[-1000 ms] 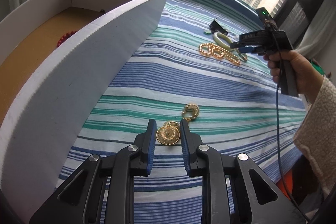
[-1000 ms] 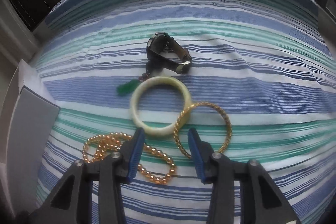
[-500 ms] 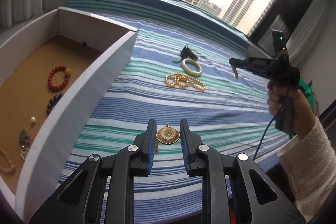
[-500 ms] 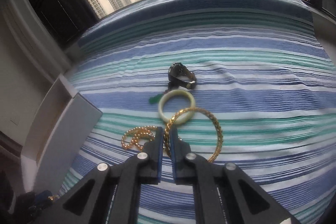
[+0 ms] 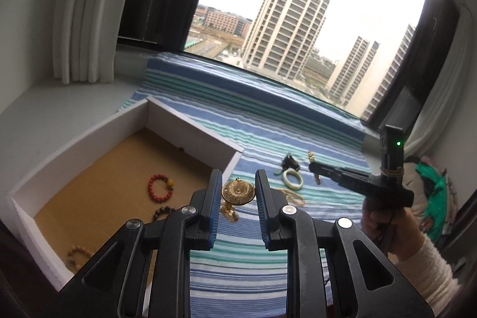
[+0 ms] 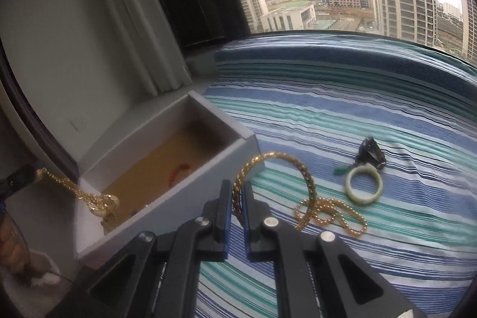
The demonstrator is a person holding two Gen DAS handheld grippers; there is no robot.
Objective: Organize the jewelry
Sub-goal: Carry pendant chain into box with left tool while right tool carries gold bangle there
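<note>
Jaws clamped, I'm lifting a gold pendant (image 5: pixel 238 192) left, a twisted gold bangle (image 6: pixel 278 181) right; no lettering is showing.

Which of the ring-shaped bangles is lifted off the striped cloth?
The twisted gold bangle, pinched between the right gripper's fingers. The pale jade bangle lies flat on the striped cloth, near the beaded gold chain.
</note>
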